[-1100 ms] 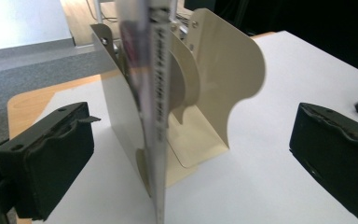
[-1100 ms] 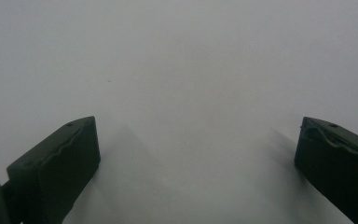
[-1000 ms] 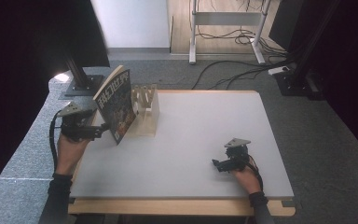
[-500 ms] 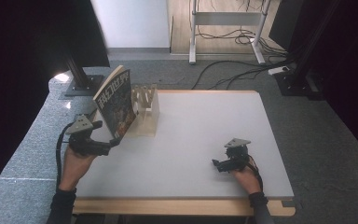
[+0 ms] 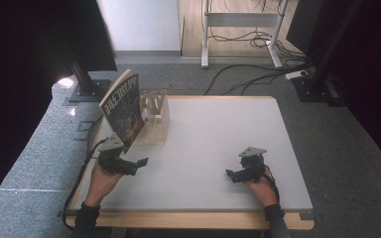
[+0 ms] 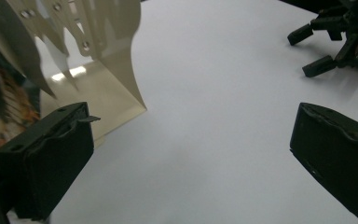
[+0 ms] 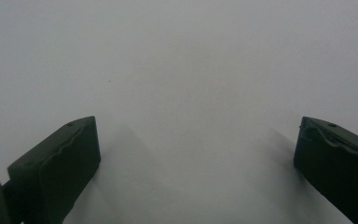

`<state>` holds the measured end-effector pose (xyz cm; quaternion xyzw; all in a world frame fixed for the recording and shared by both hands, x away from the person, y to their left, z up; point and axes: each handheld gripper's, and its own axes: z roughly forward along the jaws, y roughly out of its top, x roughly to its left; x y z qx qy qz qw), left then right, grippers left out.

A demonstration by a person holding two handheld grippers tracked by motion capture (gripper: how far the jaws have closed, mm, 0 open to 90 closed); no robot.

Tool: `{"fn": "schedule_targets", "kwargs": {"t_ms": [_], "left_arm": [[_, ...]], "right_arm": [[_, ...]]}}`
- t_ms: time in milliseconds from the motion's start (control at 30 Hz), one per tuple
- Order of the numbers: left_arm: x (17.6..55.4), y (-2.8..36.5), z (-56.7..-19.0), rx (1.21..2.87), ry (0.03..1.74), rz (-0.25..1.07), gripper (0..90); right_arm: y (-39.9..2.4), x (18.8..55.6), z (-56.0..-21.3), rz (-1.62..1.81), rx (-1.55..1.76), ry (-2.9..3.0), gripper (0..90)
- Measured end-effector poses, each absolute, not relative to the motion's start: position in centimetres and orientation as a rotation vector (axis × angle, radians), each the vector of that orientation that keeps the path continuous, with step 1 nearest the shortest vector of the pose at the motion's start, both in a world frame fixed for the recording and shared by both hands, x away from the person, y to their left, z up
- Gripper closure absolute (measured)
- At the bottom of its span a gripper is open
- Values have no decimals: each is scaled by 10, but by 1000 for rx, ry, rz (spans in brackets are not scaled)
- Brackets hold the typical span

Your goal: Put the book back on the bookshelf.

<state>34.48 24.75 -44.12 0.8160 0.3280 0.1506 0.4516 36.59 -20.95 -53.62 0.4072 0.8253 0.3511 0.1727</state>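
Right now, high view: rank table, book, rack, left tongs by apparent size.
1. table
2. book
3. rack, partly hidden behind the book, so close to it
4. left tongs

book and rack block far-left, table centre open

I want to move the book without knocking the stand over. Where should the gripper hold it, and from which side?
Probably grip the book by its free near edge, coming from the person's side with the open left gripper. It stands tilted against the beige stand, so its far side is blocked.
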Motion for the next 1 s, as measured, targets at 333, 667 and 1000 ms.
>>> {"fn": "schedule_targets", "kwargs": {"t_ms": [333,667,1000], "left_arm": [[351,232,-476,2064,823,333,0],[355,220,-506,2117,839,306,0],[357,205,-528,2280,856,288,0]], "right_arm": [[-209,366,-536,995,1154,2341,0],[-210,366,-537,996,1157,2341,0],[-209,365,-537,996,1156,2340,0]]}}
